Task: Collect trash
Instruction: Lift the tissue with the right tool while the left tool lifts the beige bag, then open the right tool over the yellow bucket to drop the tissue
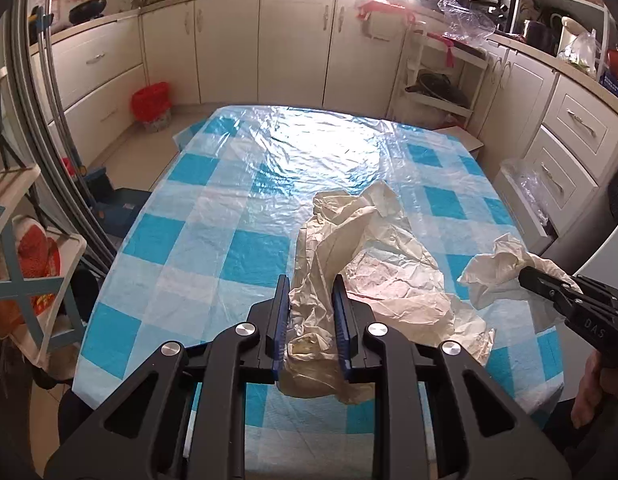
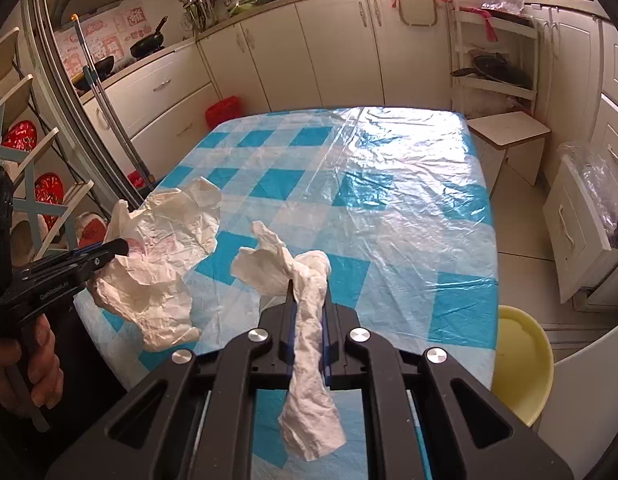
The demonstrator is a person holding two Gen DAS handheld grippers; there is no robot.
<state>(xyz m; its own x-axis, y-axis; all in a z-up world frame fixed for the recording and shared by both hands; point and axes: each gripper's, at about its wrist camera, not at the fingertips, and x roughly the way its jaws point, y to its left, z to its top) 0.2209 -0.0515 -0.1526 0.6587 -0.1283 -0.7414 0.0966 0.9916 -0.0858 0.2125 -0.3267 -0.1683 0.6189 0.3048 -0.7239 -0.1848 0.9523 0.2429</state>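
The left gripper (image 1: 311,300) pinched a big crinkly cream paper wrapper (image 1: 373,248), its fingers narrow around it, above the blue checked table (image 1: 189,248). The right gripper (image 2: 307,300) squeezed a twisted white tissue (image 2: 305,320) tight. Both pieces hung beside each other over the near side of the table.

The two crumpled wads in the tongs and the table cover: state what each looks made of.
Cream wrapper in the left tongs: thin waxy paper or plastic, probably; stiff creases, faint print. White wad in the right tongs: likely tissue; soft, matte, twisted. Table cover: glossy clear plastic film over blue checks; wrinkled glare.
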